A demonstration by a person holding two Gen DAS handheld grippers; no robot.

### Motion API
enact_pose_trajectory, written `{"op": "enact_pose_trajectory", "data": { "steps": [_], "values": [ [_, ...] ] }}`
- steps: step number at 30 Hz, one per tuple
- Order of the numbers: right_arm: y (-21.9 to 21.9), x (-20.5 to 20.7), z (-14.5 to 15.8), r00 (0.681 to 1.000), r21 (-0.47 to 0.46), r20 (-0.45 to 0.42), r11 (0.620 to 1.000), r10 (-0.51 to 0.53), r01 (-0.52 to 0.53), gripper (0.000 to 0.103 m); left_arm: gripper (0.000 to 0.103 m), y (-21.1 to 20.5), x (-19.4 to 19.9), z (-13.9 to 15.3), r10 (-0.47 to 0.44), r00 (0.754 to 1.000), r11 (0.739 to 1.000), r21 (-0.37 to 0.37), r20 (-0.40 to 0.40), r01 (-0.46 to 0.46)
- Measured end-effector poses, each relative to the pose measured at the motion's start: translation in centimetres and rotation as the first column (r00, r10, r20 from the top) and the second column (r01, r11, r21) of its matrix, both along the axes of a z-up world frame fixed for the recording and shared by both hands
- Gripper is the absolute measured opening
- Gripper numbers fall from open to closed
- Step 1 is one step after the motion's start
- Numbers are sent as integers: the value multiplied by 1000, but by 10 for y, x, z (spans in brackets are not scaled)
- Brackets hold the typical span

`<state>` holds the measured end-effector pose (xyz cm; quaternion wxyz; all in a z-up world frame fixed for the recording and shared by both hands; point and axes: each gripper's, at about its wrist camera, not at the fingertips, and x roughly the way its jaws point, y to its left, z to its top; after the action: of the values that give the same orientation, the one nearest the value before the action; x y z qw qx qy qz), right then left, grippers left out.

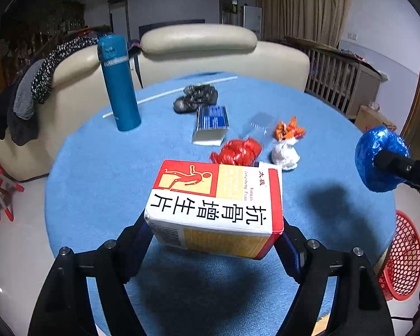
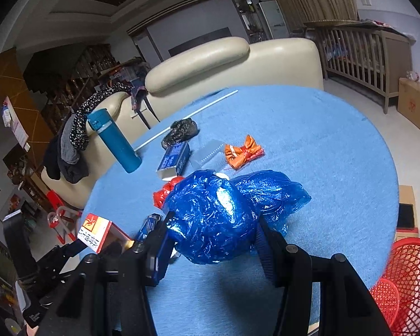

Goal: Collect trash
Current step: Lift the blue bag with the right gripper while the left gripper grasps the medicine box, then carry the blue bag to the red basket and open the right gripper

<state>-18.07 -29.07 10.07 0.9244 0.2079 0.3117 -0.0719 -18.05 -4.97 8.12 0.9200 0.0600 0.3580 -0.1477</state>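
My left gripper (image 1: 214, 228) is shut on a red, white and yellow medicine box (image 1: 215, 204), which hangs a little above the round blue table (image 1: 98, 168) and casts a shadow below. My right gripper (image 2: 212, 232) is shut on a crumpled blue plastic bag (image 2: 215, 212), also off the table; in the left wrist view that blue bag (image 1: 378, 154) shows at the right edge. The medicine box (image 2: 93, 231) appears low on the left in the right wrist view. A red bag wad (image 1: 239, 151), a white and orange wad (image 1: 285, 151) and a black wad (image 1: 196, 98) lie further back.
A red mesh basket (image 1: 403, 257) stands on the floor beside the table at the right. On the table stand a teal flask (image 1: 119, 84), a small blue box (image 1: 211, 123), a clear plastic piece (image 1: 261, 121) and a white stick (image 1: 170, 92). A cream sofa (image 1: 198, 42) lies behind.
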Motion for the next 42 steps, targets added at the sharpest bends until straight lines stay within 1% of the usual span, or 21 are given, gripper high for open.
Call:
{"op": "enact_pose_trajectory", "data": {
  "steps": [6,11,17,23,33,37,42],
  "values": [
    [-1,-16,14,999,-13,37,1000,-15,16,56,81,-1,-8,19,-11,999,1000,-29,35,12],
    [-11,-35,19,997,-18,55,999,-48,49,56,81,-9,-15,28,-34,998,999,-39,57,36],
    [-34,-66,21,990,-12,73,993,-117,118,56,81,-25,-22,35,-73,995,996,-37,74,76],
    [-62,-104,20,976,-27,83,979,-199,202,56,81,-48,-27,38,-122,989,992,-27,82,125],
    [-111,-169,-11,936,-10,25,936,-351,352,56,81,-95,-44,39,-224,971,974,2,86,225],
    [-127,-186,-31,921,-11,-29,921,-388,388,56,81,-119,-53,38,-271,959,962,18,84,271],
    [-139,-196,-61,906,-5,-108,912,-408,410,56,81,-144,-63,35,-325,942,946,34,77,324]
  ]
}}
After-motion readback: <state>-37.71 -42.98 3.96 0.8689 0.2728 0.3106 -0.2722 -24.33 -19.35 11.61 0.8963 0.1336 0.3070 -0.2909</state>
